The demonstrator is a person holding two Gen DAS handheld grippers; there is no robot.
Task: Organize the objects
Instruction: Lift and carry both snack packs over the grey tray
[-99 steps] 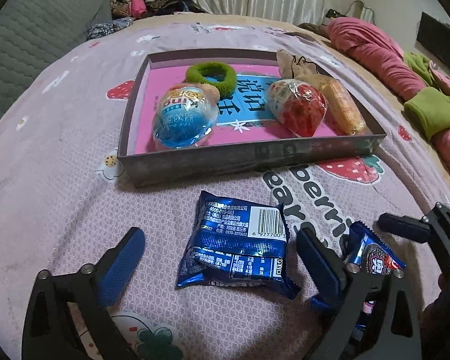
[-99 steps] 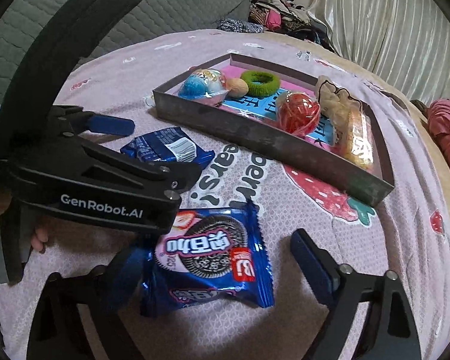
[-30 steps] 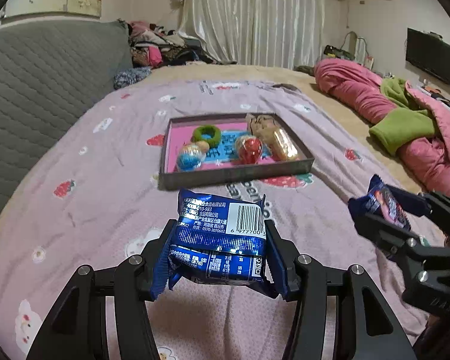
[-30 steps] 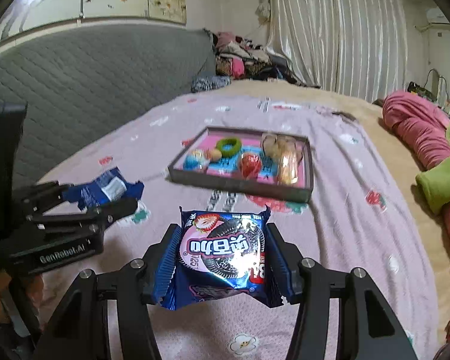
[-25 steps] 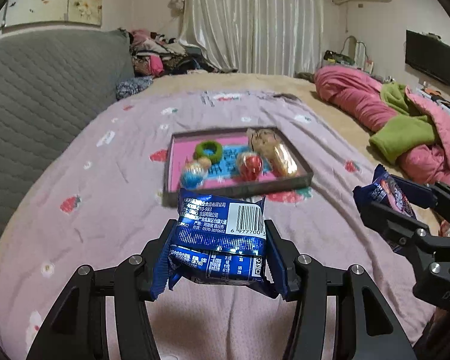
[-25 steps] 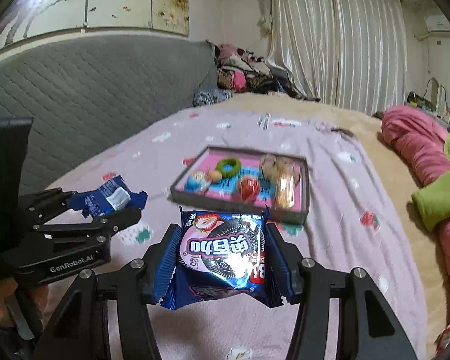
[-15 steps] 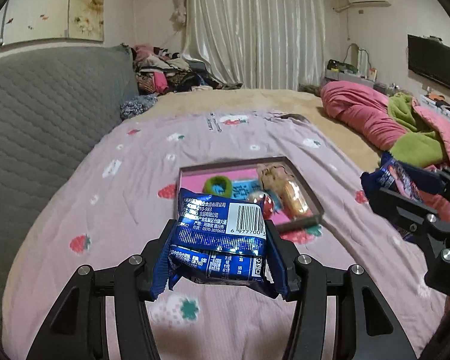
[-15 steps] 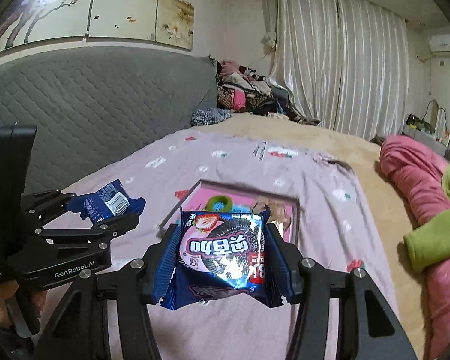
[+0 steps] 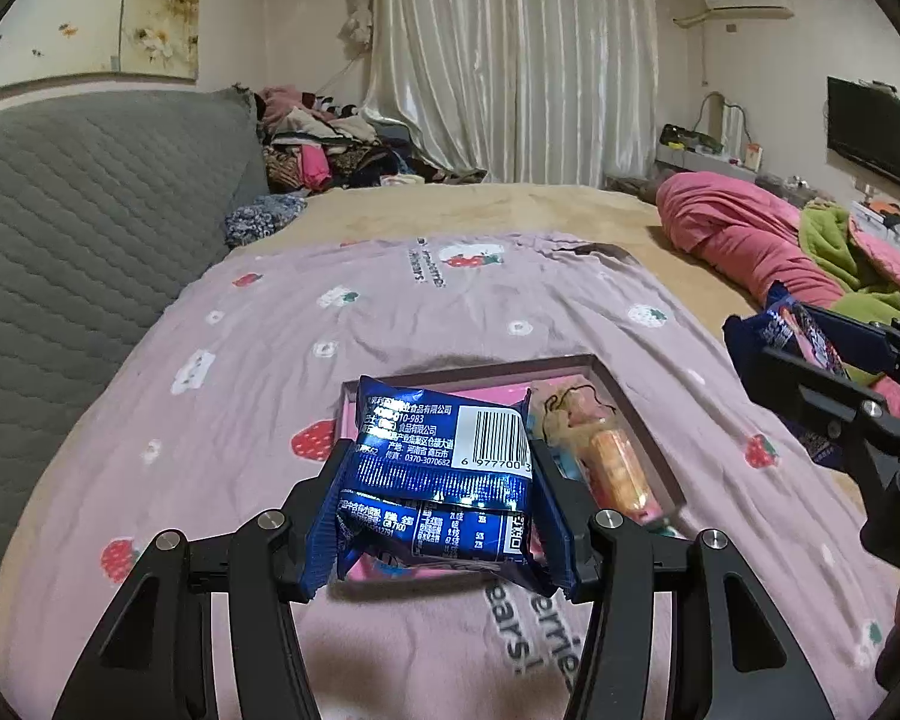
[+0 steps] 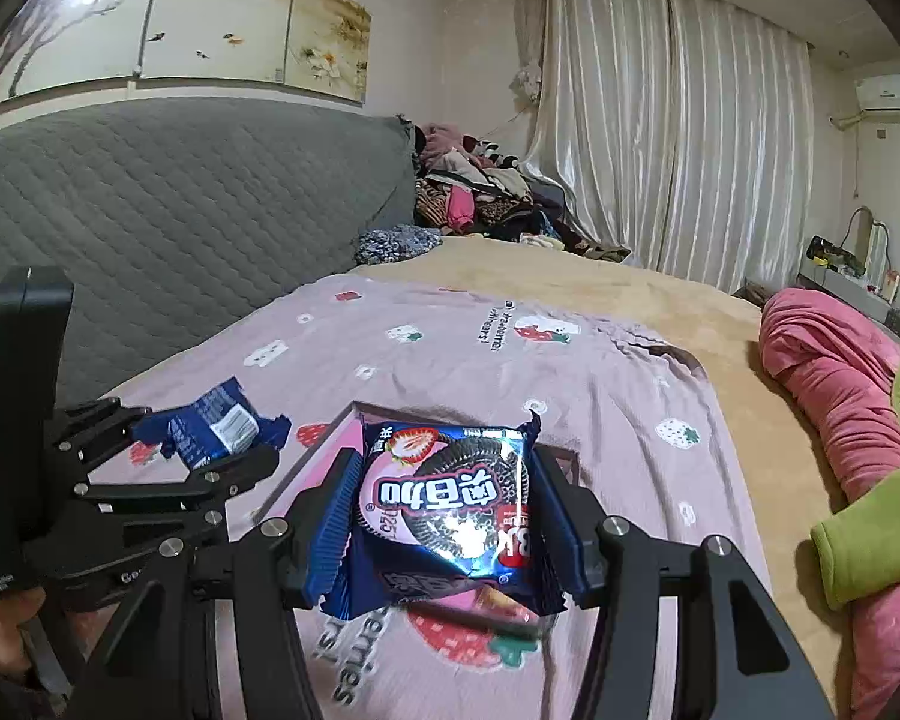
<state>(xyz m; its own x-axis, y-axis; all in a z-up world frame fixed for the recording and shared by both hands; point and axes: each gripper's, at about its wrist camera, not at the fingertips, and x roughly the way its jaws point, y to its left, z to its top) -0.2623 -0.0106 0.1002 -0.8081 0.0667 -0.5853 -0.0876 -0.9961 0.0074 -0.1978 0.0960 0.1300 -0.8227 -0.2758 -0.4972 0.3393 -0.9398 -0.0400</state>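
Observation:
My left gripper (image 9: pixel 444 516) is shut on a blue cookie packet (image 9: pixel 444 468), barcode side facing me, held in the air over the near end of the pink-lined tray (image 9: pixel 636 414). My right gripper (image 10: pixel 444 522) is shut on a second blue cookie packet (image 10: pixel 450 504) that shows a strawberry and a cookie, held above the same tray (image 10: pixel 324 456). Each packet hides most of the tray. An orange snack bag (image 9: pixel 618 468) lies along the tray's right side. The right gripper with its packet (image 9: pixel 804 342) shows at the right of the left wrist view, and the left gripper with its packet (image 10: pixel 216 426) at the left of the right wrist view.
The tray lies on a lilac strawberry-print bedspread (image 9: pixel 258 372). A grey quilted headboard (image 9: pixel 90 228) runs along the left. Pink and green bedding (image 9: pixel 780 240) is heaped at the right. Clothes (image 9: pixel 324 156) are piled at the far end by the curtains.
Both grippers have risen and moved forward with their packets, from the bedspread in front of the tray to above its near end. The tray now sits lower and partly behind the packets.

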